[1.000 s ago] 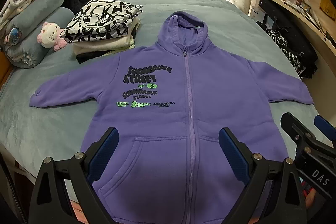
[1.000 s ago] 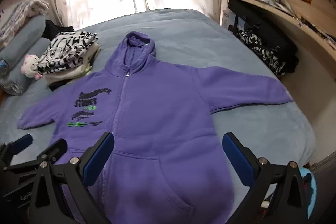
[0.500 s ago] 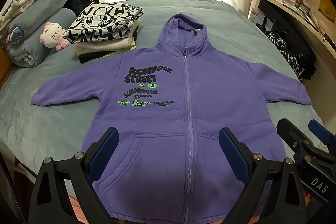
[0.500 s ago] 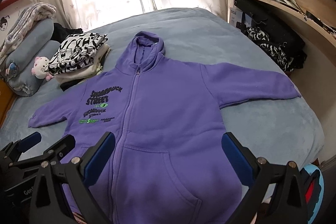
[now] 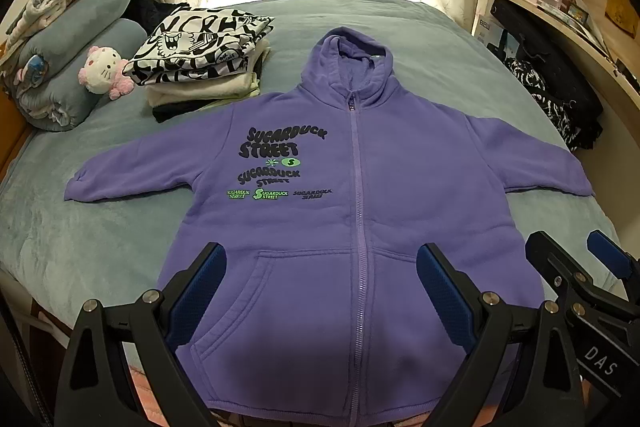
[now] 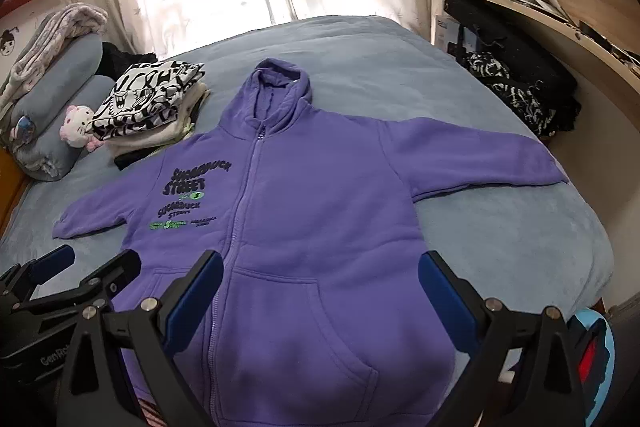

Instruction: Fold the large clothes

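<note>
A purple zip-front hoodie [image 5: 360, 211] lies face up and zipped on a blue-grey bed [image 5: 432, 39], hood toward the curtained window and both sleeves spread out to the sides — a flat starting layout that suits folding, since every edge is reachable; its hem hangs at the near edge of the bed, closest to the person; the left tool [image 5: 320, 291] hovers above the pocket area with its blue-padded fingers spread wide and nothing between them; the right tool [image 6: 320, 291] hangs likewise over the lower right front, wide and empty, apparently poised before any grasp; no fold has yet been made, so the task looks to be at its very start; a stack of folded clothes [image 5: 204, 59] sits just beyond the left sleeve — probably the finished pile — with a plush toy [image 5: 104, 69] beside rolled bedding [image 5: 76, 47].
</note>
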The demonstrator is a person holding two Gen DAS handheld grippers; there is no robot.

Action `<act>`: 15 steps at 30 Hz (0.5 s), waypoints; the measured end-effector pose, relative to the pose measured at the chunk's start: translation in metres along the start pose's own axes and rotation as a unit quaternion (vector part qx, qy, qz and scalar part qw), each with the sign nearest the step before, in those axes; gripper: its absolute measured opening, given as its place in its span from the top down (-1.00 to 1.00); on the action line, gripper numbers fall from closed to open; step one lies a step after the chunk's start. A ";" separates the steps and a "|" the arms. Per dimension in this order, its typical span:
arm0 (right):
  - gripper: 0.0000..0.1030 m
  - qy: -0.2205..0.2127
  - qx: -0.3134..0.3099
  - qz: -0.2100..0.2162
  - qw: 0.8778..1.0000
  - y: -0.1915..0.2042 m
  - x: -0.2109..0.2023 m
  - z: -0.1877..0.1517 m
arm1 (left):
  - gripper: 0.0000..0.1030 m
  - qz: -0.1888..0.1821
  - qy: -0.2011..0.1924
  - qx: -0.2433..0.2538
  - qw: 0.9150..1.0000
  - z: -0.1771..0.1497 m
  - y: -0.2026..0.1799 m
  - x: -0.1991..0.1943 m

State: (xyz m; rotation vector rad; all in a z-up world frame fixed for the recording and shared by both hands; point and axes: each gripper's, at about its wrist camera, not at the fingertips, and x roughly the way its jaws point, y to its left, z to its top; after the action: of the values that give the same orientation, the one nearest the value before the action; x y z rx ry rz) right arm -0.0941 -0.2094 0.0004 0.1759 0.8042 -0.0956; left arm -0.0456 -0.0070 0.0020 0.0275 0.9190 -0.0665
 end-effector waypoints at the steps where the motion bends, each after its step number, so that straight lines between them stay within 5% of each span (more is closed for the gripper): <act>1: -0.91 0.000 0.001 0.001 1.000 0.000 -0.001 0.000 | -0.85 0.001 0.000 0.001 1.000 0.000 0.000 0.000; 8: -0.67 -0.006 -0.009 0.010 1.000 0.001 -0.004 -0.002 | -0.85 0.006 0.000 0.011 1.000 -0.001 -0.005 -0.002; 15: -0.65 -0.006 -0.011 -0.004 1.000 -0.001 -0.001 -0.002 | -0.85 0.005 0.001 0.014 1.000 -0.001 -0.009 -0.001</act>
State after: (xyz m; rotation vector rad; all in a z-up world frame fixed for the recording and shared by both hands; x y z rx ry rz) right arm -0.0966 -0.2101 -0.0002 0.1521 0.7942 -0.0953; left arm -0.0474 -0.0156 0.0023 0.0586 0.9194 -0.0703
